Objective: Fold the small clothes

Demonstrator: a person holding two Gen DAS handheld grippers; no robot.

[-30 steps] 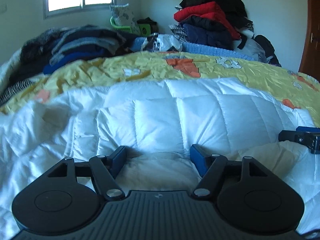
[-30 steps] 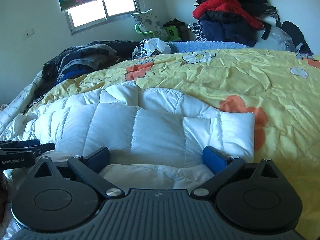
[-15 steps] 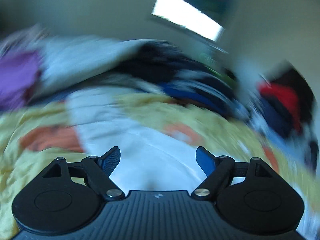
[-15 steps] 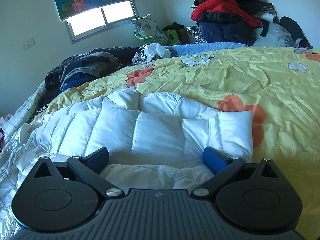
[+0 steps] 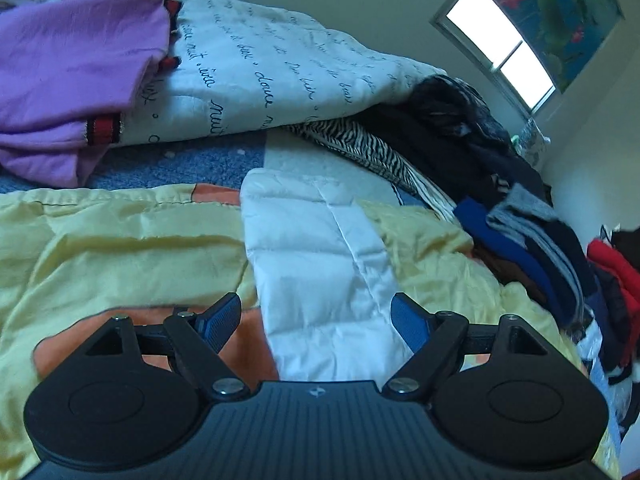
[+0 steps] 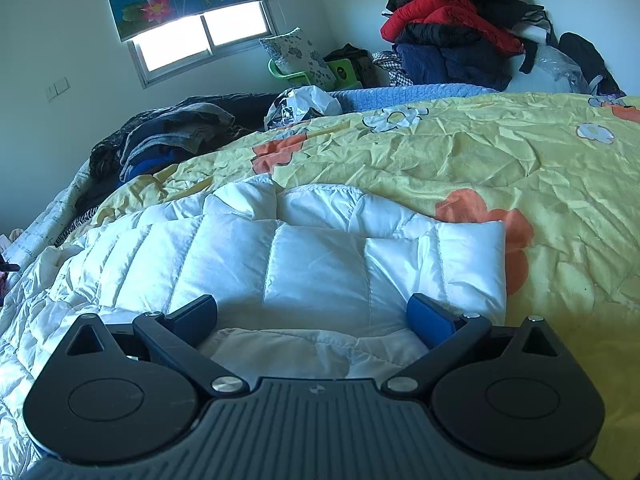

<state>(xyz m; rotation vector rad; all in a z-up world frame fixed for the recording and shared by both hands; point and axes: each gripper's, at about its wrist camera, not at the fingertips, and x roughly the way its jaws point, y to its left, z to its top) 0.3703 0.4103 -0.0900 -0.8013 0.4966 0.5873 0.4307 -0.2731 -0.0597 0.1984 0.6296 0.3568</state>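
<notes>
While both jaws gape, one white jacket (image 6: 312, 264) covers one bedspread (image 6: 500, 160).

Home bedroom, floral bedspread (image 6: 500, 152), heaped clothes (image 6: 448, 36), window (image 6: 200, 38) with blind

white quilted jacket (image 6: 312, 264) | partly folded, flat | on yellow bedspread (image 6: 500, 160)

Jacket (image 6: 312, 264) on bedspread (image 6: 500, 160); clothes pile (image 6: 452, 36) behind bed; folded clothes (image 6: 168, 136) far left.
</notes>
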